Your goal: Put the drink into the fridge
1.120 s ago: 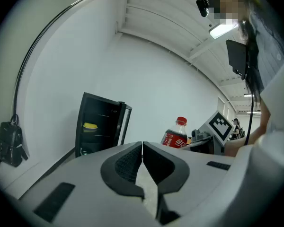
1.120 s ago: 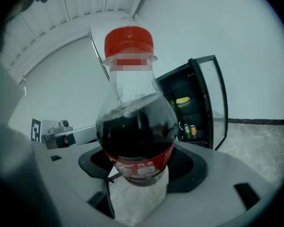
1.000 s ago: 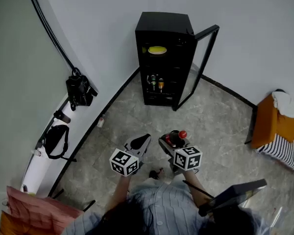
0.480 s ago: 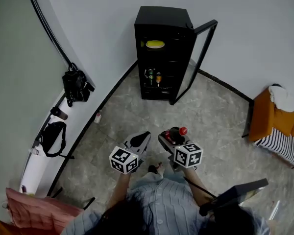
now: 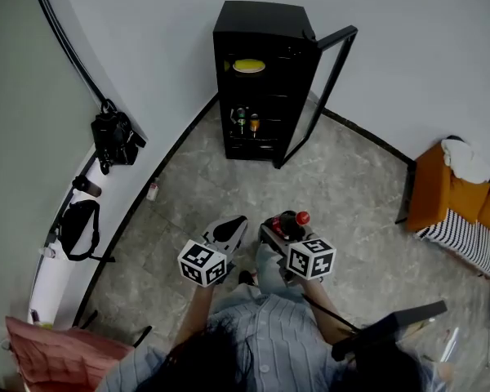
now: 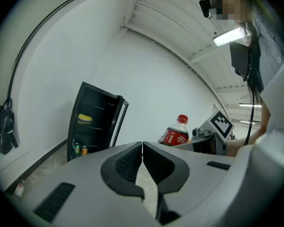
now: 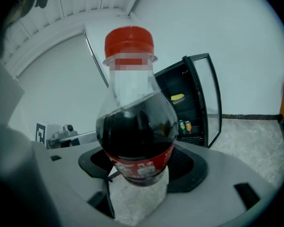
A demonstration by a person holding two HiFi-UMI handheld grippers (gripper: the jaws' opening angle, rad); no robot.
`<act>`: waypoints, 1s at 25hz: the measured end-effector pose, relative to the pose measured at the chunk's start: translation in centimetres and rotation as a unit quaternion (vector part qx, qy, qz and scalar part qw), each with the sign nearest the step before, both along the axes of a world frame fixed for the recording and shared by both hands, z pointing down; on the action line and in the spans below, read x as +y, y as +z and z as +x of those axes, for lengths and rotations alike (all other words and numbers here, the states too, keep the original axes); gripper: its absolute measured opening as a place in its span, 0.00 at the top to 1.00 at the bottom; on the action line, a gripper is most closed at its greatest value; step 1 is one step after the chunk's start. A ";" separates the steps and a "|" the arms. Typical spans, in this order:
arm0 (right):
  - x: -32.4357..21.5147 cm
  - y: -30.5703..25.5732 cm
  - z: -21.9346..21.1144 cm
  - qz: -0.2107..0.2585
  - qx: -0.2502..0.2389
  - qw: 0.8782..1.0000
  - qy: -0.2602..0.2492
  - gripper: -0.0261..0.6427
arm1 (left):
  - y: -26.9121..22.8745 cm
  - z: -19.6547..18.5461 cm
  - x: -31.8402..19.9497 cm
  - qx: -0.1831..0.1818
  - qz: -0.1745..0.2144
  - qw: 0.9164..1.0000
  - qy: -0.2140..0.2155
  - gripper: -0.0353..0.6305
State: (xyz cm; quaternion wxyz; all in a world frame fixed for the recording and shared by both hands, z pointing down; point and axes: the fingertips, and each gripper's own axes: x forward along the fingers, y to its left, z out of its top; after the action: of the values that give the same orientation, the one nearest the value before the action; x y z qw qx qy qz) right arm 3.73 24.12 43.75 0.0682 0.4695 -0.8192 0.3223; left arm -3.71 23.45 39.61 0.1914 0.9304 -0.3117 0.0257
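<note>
A dark cola bottle (image 7: 135, 126) with a red cap and red label stands upright between the jaws of my right gripper (image 5: 279, 229), which is shut on it. The same bottle (image 5: 291, 224) shows in the head view, and the bottle (image 6: 176, 134) also appears at the right of the left gripper view. My left gripper (image 5: 230, 230) is shut with nothing in it, beside the right one. The black fridge (image 5: 257, 80) stands ahead against the wall, its glass door (image 5: 317, 92) swung open to the right. Inside are a yellow item (image 5: 249, 66) on an upper shelf and cans (image 5: 247, 122) lower down.
A black bag (image 5: 110, 139) hangs on the left wall, with another bag (image 5: 75, 229) and a small bottle (image 5: 152, 190) near the baseboard. An orange seat (image 5: 453, 207) with striped cloth stands at right. Grey stone floor (image 5: 229, 186) lies between me and the fridge.
The fridge has shifted up and left in the head view as I moved across the floor. Both grippers keep their hold and spacing.
</note>
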 end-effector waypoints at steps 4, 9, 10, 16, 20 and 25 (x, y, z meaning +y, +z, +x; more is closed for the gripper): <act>-2.0 0.9 0.8 -0.009 -0.007 1.000 -0.003 0.52 | 0.6 1.0 -1.5 -0.008 -0.007 1.000 0.002 0.93; -6.1 1.5 1.5 -0.014 -0.002 1.000 -0.021 0.52 | 0.9 1.9 -5.2 -0.018 -0.011 1.000 0.002 0.94; -7.1 1.5 1.6 -0.014 0.002 1.000 -0.027 0.52 | 0.9 2.2 -6.2 -0.018 -0.011 1.000 0.001 0.93; -12.6 1.6 3.4 -0.018 0.003 0.999 -0.050 0.52 | 1.1 4.8 -11.7 -0.013 -0.018 1.000 -0.003 0.94; -15.5 1.9 3.9 -0.029 0.000 0.997 -0.072 0.52 | 1.4 5.7 -14.6 -0.020 -0.025 0.999 -0.016 0.94; -18.2 2.5 4.1 -0.039 -0.003 0.994 -0.098 0.52 | 1.7 5.7 -17.1 -0.026 -0.036 0.998 -0.042 0.94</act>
State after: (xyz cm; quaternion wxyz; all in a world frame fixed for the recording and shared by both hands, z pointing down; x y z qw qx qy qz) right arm 7.82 5.94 46.21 0.1152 0.3829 -0.8481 0.3477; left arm 2.02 6.31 41.31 0.2174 0.9078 -0.3545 0.0534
